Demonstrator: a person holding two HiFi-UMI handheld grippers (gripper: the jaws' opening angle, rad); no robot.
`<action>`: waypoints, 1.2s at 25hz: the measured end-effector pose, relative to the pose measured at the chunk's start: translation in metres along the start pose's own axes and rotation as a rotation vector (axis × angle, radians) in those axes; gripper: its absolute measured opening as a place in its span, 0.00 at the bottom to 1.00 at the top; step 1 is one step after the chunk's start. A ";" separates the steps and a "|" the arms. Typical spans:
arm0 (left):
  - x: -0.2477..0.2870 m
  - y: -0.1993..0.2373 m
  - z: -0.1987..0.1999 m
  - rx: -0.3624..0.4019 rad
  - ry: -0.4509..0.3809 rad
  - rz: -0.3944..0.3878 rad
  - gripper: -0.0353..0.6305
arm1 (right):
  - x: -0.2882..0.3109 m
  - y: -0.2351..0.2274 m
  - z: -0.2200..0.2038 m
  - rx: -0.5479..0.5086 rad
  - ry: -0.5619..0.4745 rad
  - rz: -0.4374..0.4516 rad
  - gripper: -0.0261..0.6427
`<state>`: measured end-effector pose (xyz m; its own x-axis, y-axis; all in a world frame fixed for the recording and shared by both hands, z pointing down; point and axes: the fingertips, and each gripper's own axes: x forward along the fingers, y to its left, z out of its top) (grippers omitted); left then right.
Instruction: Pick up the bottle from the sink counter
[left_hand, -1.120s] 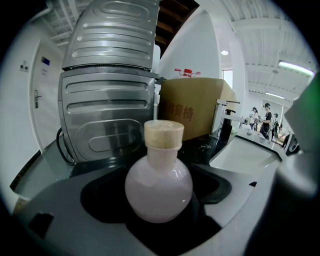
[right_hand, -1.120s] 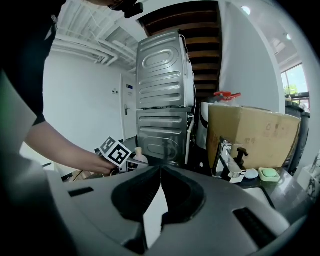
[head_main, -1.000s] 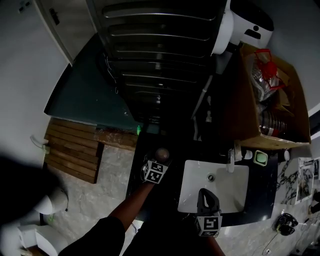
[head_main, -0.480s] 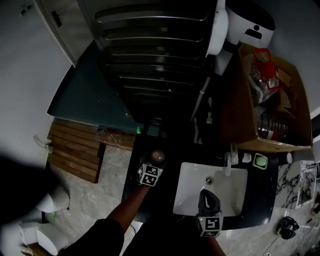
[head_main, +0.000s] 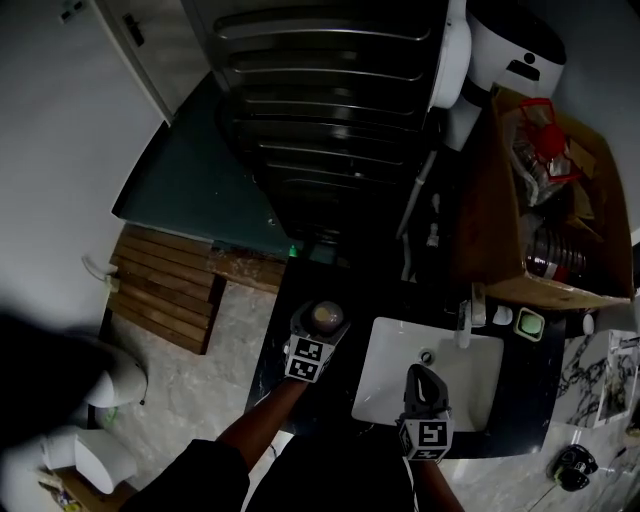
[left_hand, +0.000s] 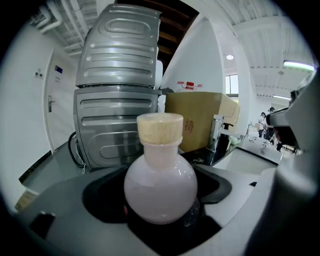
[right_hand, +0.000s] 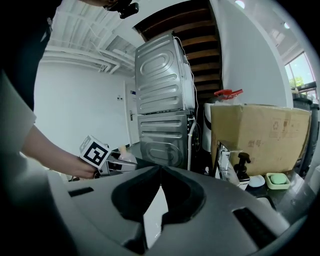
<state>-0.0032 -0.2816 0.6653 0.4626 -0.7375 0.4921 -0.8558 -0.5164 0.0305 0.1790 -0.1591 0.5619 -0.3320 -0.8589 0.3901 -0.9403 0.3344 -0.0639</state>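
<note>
Since a second earlier: left gripper (head_main: 318, 333) kept its spot left of the sink (head_main: 384, 340); stopper (left_hand: 160, 129) read slightly larger, so possibly raised. Left jaws pinched the bottle (left_hand: 160, 189) at the widest part of its round belly, lower centre of the left gripper view. Base clearance from the counter (head_main: 275, 322) not determinable. Body looked smooth, glass-like, part filled: judged slippery, breakable, modest weight. Belly grip sound; the stopper might pull out. Right gripper (right_hand: 160, 170) idle over the sink, jaws pressed together, empty. Beyond: steel appliance (left_hand: 117, 125), cardboard box (left_hand: 200, 112).
</note>
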 end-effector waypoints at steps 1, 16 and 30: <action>-0.008 -0.002 0.005 -0.010 -0.014 0.005 0.63 | 0.001 0.002 0.001 -0.001 -0.003 0.007 0.10; -0.153 -0.045 0.070 -0.054 -0.156 0.086 0.63 | -0.022 0.039 0.065 -0.026 -0.121 0.079 0.10; -0.214 -0.077 0.079 -0.146 -0.224 0.091 0.63 | -0.061 0.054 0.084 -0.063 -0.164 0.040 0.10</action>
<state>-0.0179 -0.1184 0.4885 0.4083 -0.8642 0.2940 -0.9128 -0.3876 0.1286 0.1423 -0.1210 0.4578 -0.3818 -0.8943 0.2333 -0.9212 0.3888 -0.0171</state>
